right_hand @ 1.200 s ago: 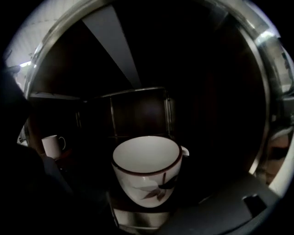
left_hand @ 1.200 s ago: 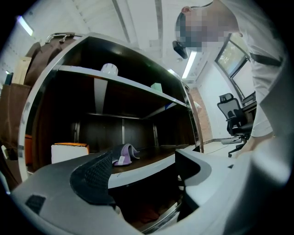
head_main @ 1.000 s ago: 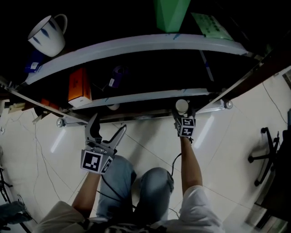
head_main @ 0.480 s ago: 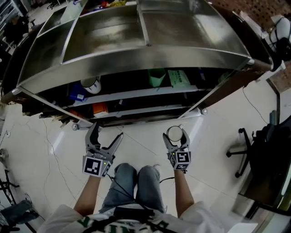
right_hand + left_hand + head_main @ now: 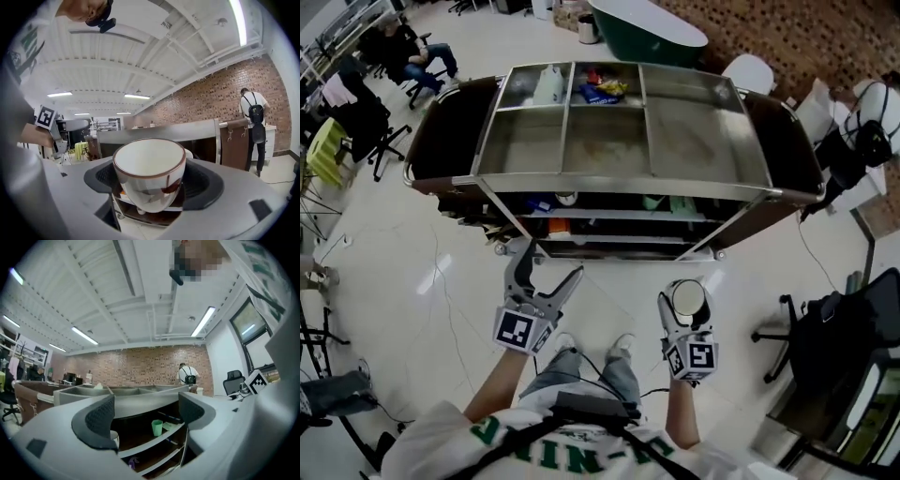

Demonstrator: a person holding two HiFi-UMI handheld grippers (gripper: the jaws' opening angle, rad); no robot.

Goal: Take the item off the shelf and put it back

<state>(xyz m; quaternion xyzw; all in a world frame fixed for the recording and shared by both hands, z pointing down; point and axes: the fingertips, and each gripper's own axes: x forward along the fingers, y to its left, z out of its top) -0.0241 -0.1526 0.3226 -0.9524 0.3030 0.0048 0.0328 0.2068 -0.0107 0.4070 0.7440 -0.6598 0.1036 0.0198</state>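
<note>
Head view first: the metal shelf cart [image 5: 609, 215] stands on the tiled floor in front of the person. Its top tray [image 5: 703, 141] is split into compartments. The back-left one has a pale bag [image 5: 548, 84] in it and the back-middle one has some coloured packets [image 5: 605, 89]. On the shelves under the tray I can make out a white mug [image 5: 567, 199], a green cup [image 5: 652, 202] and an orange box [image 5: 558, 226]. It's too dark in there to tell much else.

The left gripper [image 5: 550, 261] is held up short of the cart with its claw spread wide. The right gripper [image 5: 686, 302] is off to the side, clear of the cart, with the cup [image 5: 688, 294] in its claw, so the cup is off the shelf and out over the floor.

Left gripper view: jaws well apart, and only the background shows in the gap. Through it you see the cart's shelves, with the green cup on one shelf, the white mug further left and a small purple thing [image 5: 132, 462] lower down that I can't identify. A person [image 5: 187, 373] with a backpack stands by the brick wall [image 5: 140, 366].

Right gripper view: the jaws are clamped on the cup from both sides. It sits upright — white with a brown rim and brown marks on its side, and the bit of interior in view is plain white.
</note>
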